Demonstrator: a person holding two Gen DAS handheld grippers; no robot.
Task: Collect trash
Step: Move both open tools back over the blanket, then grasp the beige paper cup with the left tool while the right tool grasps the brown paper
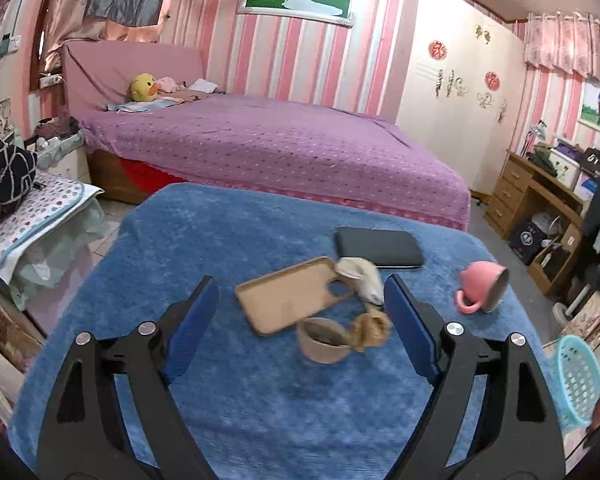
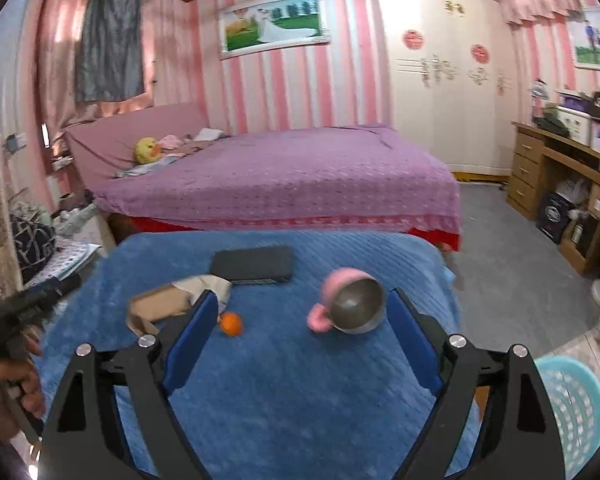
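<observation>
Blue surface clutter: both tools spread, empty; take brown wad beside paper cup first.

Crumpled white tissue lies on the blue cloth, draped over the far right corner of the tan phone case and touching the black case behind. Crumpled brown paper wad sits nearer, touching the right side of a small tan cup. Light-blue mesh basket stands low at far right, off the cloth.
</observation>
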